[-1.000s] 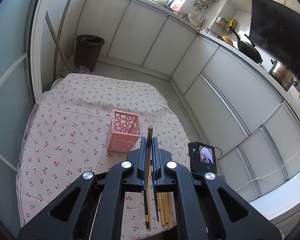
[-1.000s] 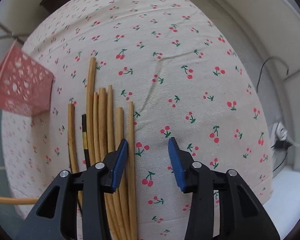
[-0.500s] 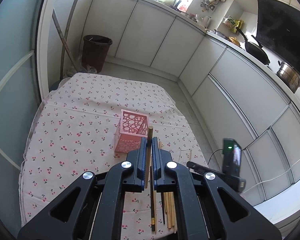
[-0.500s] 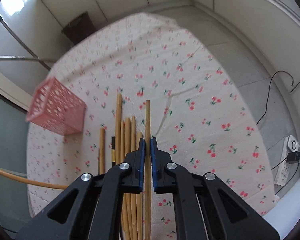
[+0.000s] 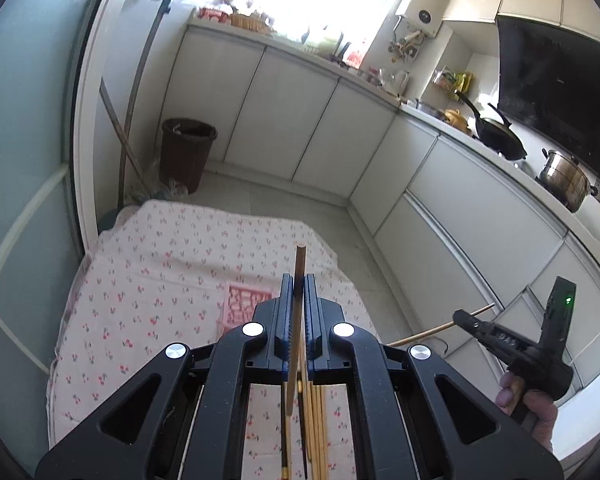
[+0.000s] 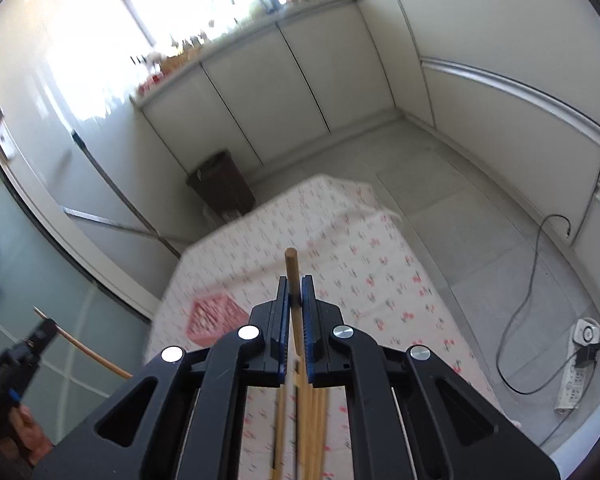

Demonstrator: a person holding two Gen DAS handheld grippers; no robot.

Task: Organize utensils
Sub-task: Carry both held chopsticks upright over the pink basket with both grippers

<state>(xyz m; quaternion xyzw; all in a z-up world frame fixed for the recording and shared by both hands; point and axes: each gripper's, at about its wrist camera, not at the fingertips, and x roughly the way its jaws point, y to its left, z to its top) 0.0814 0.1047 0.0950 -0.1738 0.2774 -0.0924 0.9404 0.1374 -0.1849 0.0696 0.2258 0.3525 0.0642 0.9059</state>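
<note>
My left gripper [image 5: 296,284] is shut on a wooden chopstick [image 5: 299,264] that points forward, held well above the table. My right gripper [image 6: 295,286] is shut on another wooden chopstick [image 6: 291,268], also raised; it shows in the left wrist view [image 5: 466,316] at the right. A pink perforated holder [image 5: 246,304] stands on the cherry-print tablecloth [image 5: 160,264], partly hidden behind my left gripper; the right wrist view shows it blurred [image 6: 212,318]. Several chopsticks [image 5: 316,428] lie on the cloth below the grippers.
White kitchen cabinets [image 5: 284,120] line the far wall and right side. A brown bin [image 5: 186,152] stands on the floor beyond the table. A power strip and cable [image 6: 576,360] lie on the floor at the right. A glass door [image 5: 20,200] is at the left.
My right gripper closed on a chopstick from the pile and lifted it. Both grippers have risen and tilted up, so the table now looks farther away.
</note>
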